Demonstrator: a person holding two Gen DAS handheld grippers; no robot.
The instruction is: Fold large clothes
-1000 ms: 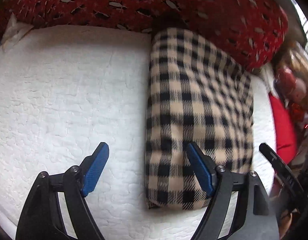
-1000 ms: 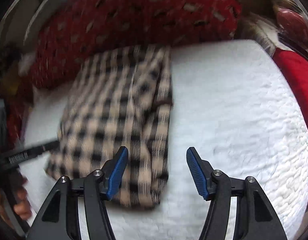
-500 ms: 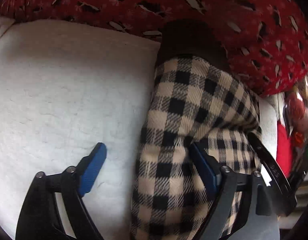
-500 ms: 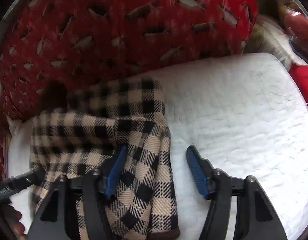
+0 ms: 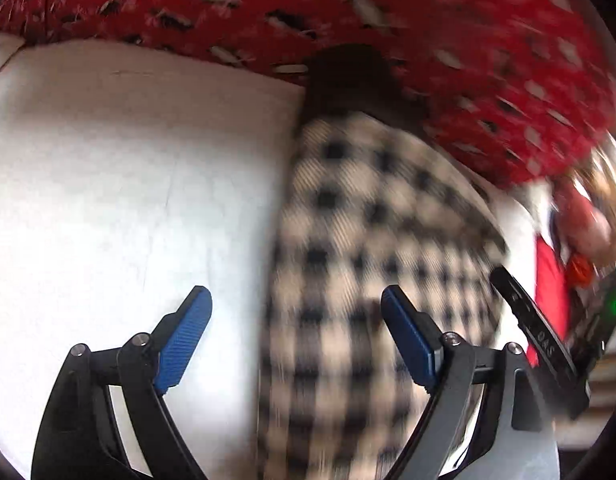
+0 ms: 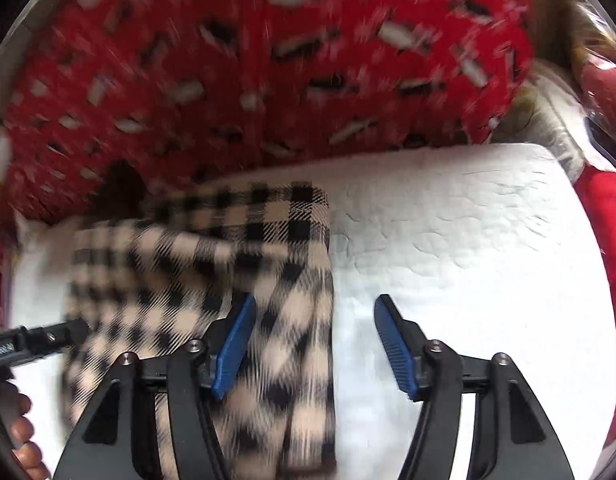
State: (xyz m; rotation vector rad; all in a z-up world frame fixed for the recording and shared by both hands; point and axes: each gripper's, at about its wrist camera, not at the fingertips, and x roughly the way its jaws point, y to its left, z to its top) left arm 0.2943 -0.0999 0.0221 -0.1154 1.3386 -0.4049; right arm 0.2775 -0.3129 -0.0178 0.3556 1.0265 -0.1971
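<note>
Left gripper (image 5: pixel 295 340) spread wide, straddling the checked garment's (image 5: pixel 372 264) left edge; right gripper (image 6: pixel 312 340) spread, straddling its right edge. Garment runs lengthwise away from both, squarely between them.

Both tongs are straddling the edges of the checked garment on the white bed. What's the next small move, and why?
Probably close both tongs on the cloth edges. The left tongs stand open over the left edge of the checked garment, and the right tongs stand open over its right edge, pads apart. The garment lies half folded on the white cover, so gripping first lets the next fold follow.
</note>
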